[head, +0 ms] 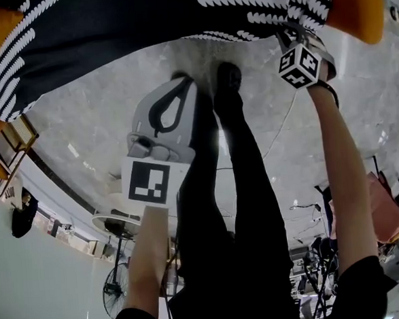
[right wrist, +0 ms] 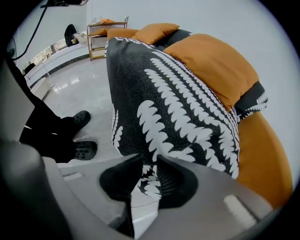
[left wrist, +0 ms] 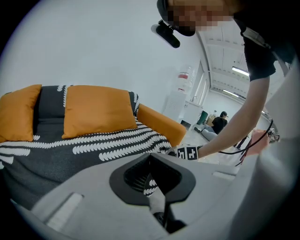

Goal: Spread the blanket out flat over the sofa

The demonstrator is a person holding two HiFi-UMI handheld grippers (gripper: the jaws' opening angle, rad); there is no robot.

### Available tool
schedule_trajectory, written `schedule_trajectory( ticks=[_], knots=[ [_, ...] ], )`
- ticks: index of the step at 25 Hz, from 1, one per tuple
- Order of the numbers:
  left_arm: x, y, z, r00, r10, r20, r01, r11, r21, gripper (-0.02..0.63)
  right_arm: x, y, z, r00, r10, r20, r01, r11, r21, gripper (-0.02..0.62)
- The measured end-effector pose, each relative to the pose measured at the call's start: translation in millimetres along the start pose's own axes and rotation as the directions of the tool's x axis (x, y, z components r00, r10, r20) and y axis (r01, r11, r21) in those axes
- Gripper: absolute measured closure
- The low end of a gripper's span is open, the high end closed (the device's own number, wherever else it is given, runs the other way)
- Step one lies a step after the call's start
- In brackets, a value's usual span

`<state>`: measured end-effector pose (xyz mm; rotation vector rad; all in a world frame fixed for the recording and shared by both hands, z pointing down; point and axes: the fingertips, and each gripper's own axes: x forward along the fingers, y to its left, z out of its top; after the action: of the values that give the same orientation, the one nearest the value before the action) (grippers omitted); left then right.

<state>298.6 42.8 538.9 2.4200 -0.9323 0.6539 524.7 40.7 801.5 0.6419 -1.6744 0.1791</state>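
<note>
The blanket point(head: 176, 14), black with white leaf rows, lies over the orange sofa point(head: 359, 8) and hangs off its front. My right gripper point(head: 292, 29) reaches the blanket's hanging corner. In the right gripper view the right gripper point(right wrist: 149, 161) has its jaws apart, with the blanket point(right wrist: 173, 93) edge between them. My left gripper point(head: 182, 80) hangs over the floor, short of the blanket, its tips together. In the left gripper view the left gripper point(left wrist: 150, 157) is shut and points at the blanket point(left wrist: 93, 145) on the seat. Only a sliver of pattern shows in its gap.
Two orange cushions point(left wrist: 96, 110) point(left wrist: 18, 112) lean on the sofa back. The person's legs and black shoes point(head: 227, 85) stand on the glossy grey floor point(head: 101, 114) close to the sofa front. A low shelf point(right wrist: 105, 40) stands past the sofa's far end. A fan point(head: 116, 284) stands behind.
</note>
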Motion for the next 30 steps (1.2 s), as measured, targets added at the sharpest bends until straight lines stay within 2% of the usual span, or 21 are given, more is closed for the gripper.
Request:
schedule_trajectory(
  ticks=[4, 9, 14, 18, 21, 27, 30],
  knots=[
    [5, -2, 5, 1.0, -0.009, 0.001, 0.009, 1.0, 0.009, 0.594, -5, -7, -14, 0.998, -0.061, -0.013, 0.061, 0.998, 0.007, 0.491],
    [12, -5, 4, 1.0, -0.024, -0.011, 0.024, 0.999, 0.031, 0.594, 5, -29, -40, 0.988, -0.126, -0.085, 0.127, 0.992, 0.009, 0.472],
    [17, -6, -9, 0.999, -0.029, -0.031, 0.03, 0.999, 0.034, 0.594, 27, -35, -46, 0.981, -0.153, -0.123, 0.145, 0.987, -0.071, 0.472],
    [18, -7, -15, 0.999, -0.032, -0.041, 0.034, 0.999, 0.035, 0.594, 27, -42, -48, 0.968, -0.214, -0.128, 0.194, 0.97, -0.148, 0.53],
    [17, -8, -17, 0.998, -0.036, -0.047, 0.038, 0.999, 0.031, 0.594, 26, -45, -46, 0.967, -0.212, -0.139, 0.185, 0.965, -0.183, 0.578],
    [14, -21, -4, 0.999, -0.041, -0.032, 0.043, 0.998, 0.039, 0.594, 9, -42, -58, 0.967, -0.181, -0.177, 0.149, 0.972, -0.18, 0.588],
    [6, -25, 5, 0.999, -0.042, -0.025, 0.043, 0.998, 0.037, 0.594, -8, -43, -73, 0.958, -0.188, -0.218, 0.146, 0.97, -0.194, 0.589]
  ],
)
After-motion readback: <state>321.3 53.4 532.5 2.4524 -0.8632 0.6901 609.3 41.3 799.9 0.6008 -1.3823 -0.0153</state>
